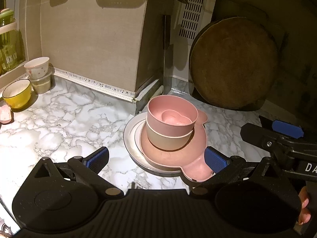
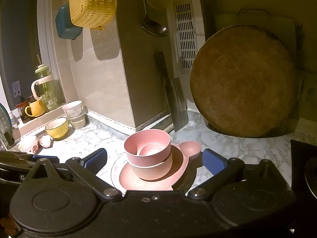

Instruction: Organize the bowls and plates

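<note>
On the marble counter stands one stack. A white plate lies at the bottom, with a pink bear-shaped plate on it. Above them come a beige bowl, a pink bowl and a small heart-shaped pink dish nested inside. My left gripper is open, its blue pads straddling the stack's near edge and holding nothing. In the right wrist view the same pink bowl and pink plate sit between the open fingers of my right gripper, which is also empty.
A round wooden cutting board leans at the back right, with a cleaver beside it. A yellow bowl, a patterned cup on a tub and small dishes sit at the far left. A yellow basket and a ladle hang above.
</note>
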Demonstrator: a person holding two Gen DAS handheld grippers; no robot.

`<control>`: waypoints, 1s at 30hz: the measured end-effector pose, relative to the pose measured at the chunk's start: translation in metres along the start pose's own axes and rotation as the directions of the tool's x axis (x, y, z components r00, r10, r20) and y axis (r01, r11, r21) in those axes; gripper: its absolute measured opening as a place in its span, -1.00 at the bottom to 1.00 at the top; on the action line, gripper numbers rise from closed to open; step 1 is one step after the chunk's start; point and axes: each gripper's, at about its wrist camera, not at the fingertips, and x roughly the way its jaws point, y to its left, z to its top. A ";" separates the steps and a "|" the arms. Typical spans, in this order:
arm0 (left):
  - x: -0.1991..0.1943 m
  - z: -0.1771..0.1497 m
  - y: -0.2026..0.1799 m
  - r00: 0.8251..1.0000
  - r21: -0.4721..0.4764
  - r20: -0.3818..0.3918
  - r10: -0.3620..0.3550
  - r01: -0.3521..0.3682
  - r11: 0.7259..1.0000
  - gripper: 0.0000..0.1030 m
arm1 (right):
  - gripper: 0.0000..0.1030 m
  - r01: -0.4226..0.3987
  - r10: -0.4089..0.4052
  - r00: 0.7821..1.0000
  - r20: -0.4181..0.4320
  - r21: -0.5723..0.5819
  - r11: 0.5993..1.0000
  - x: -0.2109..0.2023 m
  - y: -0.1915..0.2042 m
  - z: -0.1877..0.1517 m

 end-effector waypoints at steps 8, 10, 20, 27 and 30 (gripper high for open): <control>-0.002 -0.001 -0.002 1.000 -0.001 -0.014 -0.009 0.009 1.000 1.00 | 0.99 0.008 -0.008 1.000 -0.022 0.004 1.000 -0.003 0.000 0.001; -0.003 -0.001 -0.003 1.000 0.006 -0.013 -0.008 0.008 1.000 1.00 | 0.99 0.008 -0.007 1.000 -0.026 0.008 1.000 -0.004 0.000 0.000; -0.003 -0.001 -0.004 0.999 -0.004 -0.034 -0.017 0.017 1.000 1.00 | 0.99 0.020 -0.020 0.999 -0.043 0.022 1.000 -0.007 -0.001 -0.001; -0.002 -0.002 -0.002 0.999 -0.007 -0.041 -0.032 0.031 0.999 1.00 | 0.99 0.032 -0.031 0.998 -0.046 0.033 0.999 -0.009 0.000 -0.003; -0.002 -0.003 -0.001 0.998 -0.007 -0.045 -0.042 0.041 0.999 1.00 | 0.99 0.044 -0.043 0.998 -0.047 0.035 0.998 -0.010 0.002 -0.004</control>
